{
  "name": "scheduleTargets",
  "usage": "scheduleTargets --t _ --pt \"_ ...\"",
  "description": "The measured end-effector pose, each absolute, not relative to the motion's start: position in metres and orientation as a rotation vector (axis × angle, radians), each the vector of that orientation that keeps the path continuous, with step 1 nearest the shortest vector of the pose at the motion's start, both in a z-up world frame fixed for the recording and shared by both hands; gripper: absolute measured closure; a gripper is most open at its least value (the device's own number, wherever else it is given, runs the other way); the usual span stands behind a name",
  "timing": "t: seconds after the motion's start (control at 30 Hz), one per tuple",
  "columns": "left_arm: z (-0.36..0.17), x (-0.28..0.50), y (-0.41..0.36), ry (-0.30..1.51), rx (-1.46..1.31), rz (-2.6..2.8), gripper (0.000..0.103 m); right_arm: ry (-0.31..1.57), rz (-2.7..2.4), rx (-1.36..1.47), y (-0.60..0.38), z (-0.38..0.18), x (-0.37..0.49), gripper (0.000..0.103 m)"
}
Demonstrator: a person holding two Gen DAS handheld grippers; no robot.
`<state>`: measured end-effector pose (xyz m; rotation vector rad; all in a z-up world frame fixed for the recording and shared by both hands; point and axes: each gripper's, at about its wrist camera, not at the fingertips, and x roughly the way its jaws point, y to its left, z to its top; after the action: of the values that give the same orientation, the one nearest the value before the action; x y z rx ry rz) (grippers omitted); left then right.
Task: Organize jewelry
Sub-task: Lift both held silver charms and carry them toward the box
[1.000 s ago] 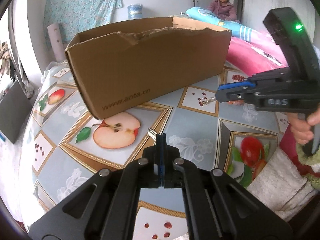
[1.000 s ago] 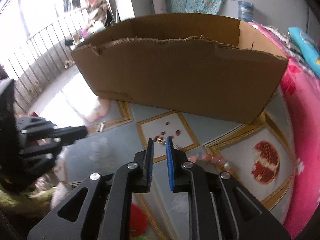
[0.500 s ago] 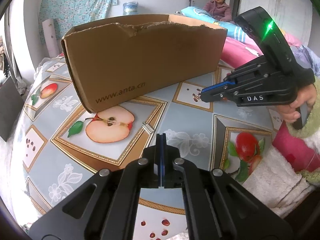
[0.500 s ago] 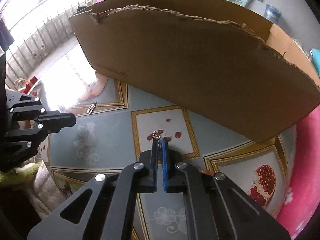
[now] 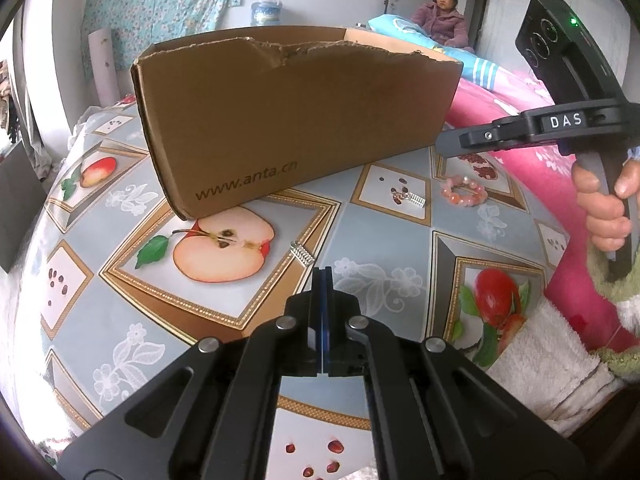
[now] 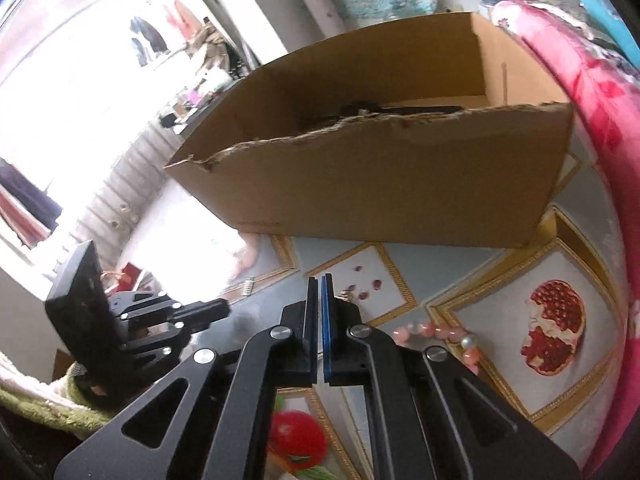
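Note:
An open brown cardboard box [image 5: 296,120] stands on the fruit-print table [image 5: 400,248]; it also shows in the right wrist view [image 6: 380,192]. A small silver hair clip [image 5: 301,255] lies just ahead of my left gripper [image 5: 322,280], which is shut and empty. A second silver piece [image 5: 414,199] and a pink bead bracelet [image 5: 463,191] lie near the box's right corner. My right gripper [image 6: 320,288] is shut, raised above the table; nothing shows between its pads. The bracelet [image 6: 436,334] lies partly hidden behind its fingers.
A pink quilt [image 5: 520,100] borders the table at right. A white towel [image 5: 540,360] covers the person's lap at the near right edge. A woman [image 5: 442,16] sits at the back. Dark items lie inside the box [image 6: 380,110].
My right gripper closed over the small silver piece near the box, then lifted up and away; the piece still lies on the table. My left gripper stayed shut and shifted slightly.

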<state>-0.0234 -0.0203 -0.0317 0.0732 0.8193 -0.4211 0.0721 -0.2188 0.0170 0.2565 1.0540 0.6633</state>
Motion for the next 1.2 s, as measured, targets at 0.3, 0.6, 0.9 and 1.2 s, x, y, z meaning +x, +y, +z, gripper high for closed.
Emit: scheduleTargets --t 0.3,0.6,0.9,1.2 --pt "-0.032 -0.024 -0.025 0.823 0.077 -0.417 0.103 1.104 0.607 -0.025 -0.178 -0.009 0.064 0.087" --pt "-0.036 -0.021 -0.03 0.831 0.079 -0.423 0.103 1.081 0.622 -0.158 -0.158 -0.016 0.05 0.101" --pt "-0.034 -0.019 -0.026 0.827 0.066 -0.434 0.103 1.044 0.659 0.167 -0.192 0.003 0.047 0.101" --pt "-0.035 -0.009 -0.023 0.842 0.038 -0.404 0.091 1.014 0.669 0.29 -0.204 0.005 0.044 0.101"
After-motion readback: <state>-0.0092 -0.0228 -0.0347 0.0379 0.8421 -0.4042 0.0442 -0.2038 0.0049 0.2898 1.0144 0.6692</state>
